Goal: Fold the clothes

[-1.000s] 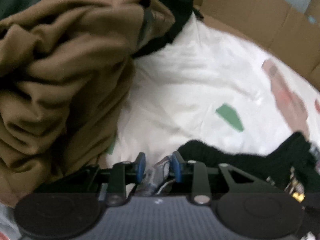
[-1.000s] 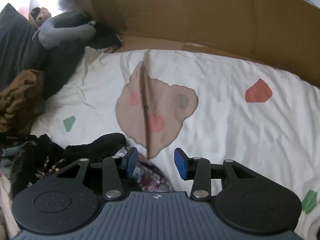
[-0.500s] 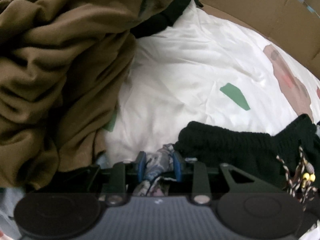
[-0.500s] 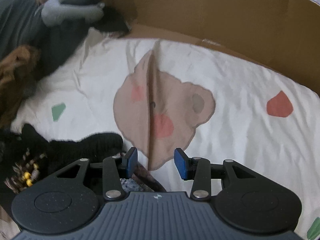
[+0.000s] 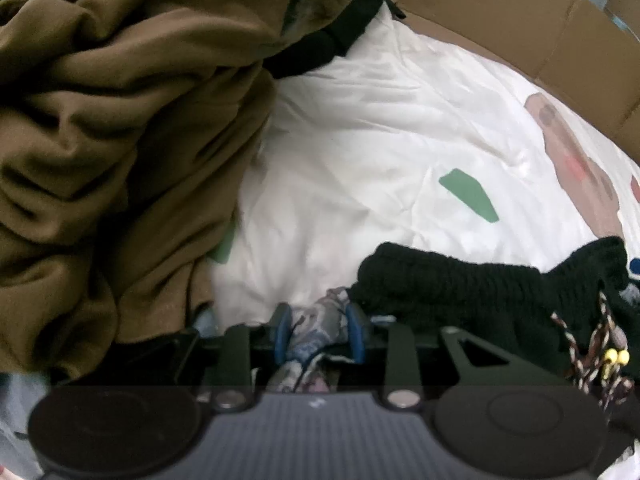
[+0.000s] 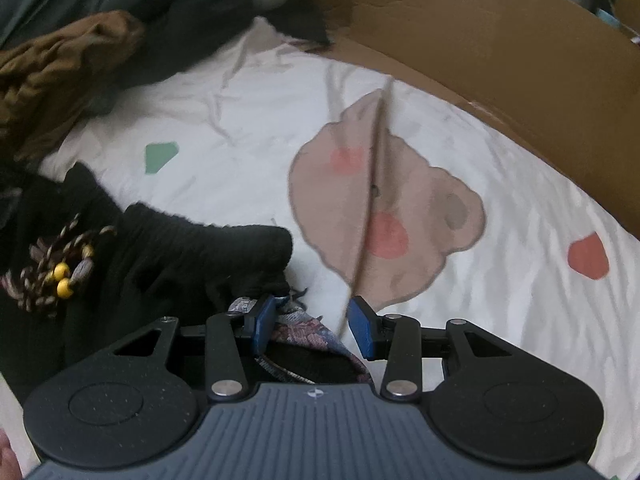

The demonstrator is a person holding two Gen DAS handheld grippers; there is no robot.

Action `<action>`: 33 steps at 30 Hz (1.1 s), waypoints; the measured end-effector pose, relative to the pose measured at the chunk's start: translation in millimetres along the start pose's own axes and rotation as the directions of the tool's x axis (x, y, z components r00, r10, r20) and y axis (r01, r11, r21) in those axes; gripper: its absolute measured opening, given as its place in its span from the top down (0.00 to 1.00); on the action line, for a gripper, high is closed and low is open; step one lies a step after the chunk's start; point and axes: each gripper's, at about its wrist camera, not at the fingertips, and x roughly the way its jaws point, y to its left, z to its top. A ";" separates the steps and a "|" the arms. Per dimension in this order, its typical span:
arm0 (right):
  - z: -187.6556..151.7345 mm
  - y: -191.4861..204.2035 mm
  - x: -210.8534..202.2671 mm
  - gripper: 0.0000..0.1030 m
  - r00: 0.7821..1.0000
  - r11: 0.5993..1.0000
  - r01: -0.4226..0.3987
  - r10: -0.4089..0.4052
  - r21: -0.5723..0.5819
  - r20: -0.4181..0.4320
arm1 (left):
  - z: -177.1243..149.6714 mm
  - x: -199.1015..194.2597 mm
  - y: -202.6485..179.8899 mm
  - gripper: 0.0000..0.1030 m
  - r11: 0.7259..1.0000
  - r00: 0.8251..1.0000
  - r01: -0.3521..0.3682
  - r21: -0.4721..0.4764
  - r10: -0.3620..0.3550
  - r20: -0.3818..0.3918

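My left gripper (image 5: 319, 332) is shut on a bunched grey-blue patterned cloth (image 5: 316, 316) that sticks out between its blue pads. Just right of it lies a black knit garment (image 5: 460, 296) with braided cords and yellow beads (image 5: 614, 356). In the right wrist view the same black knit garment (image 6: 180, 256) lies left of my right gripper (image 6: 312, 328), which is open. An edge of the patterned cloth (image 6: 304, 326) lies between its fingers, close to the left pad. Both grippers hover low over a white bed sheet (image 5: 360, 160) printed with a bear.
A big crumpled brown garment (image 5: 120, 120) fills the left side, also visible far left as the brown garment (image 6: 60, 60). Dark grey clothing (image 6: 192, 32) lies behind it. Cardboard walls (image 6: 480, 40) border the sheet (image 6: 520, 300) at the back and right.
The left gripper stays shut on the patterned cloth and has moved closer to the brown pile. The right gripper has swung left towards the black garment, still open.
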 end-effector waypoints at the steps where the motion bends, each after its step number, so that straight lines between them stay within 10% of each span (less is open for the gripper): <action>1: -1.0 0.7 0.4 0.54 1.000 1.000 -0.013 0.013 -0.012 -0.008 | 0.1 -0.7 0.4 0.68 1.000 1.000 0.002 0.003 -0.002 -0.001; 14: -11.6 -0.6 9.7 0.55 0.995 0.997 -0.069 0.066 -0.038 -0.078 | 1.8 2.8 -6.4 0.65 0.994 1.000 -0.012 0.106 0.011 0.005; 22: -7.7 3.1 -9.5 0.96 0.998 0.993 -0.034 0.028 -0.109 -0.056 | 2.0 0.4 -9.0 0.62 0.986 1.000 -0.012 0.165 0.012 0.001; 33: -12.9 -29.9 -56.8 1.00 0.989 0.990 0.142 -0.142 -0.001 0.032 | 5.2 -28.9 -26.1 0.94 0.978 0.997 0.025 0.208 -0.040 0.068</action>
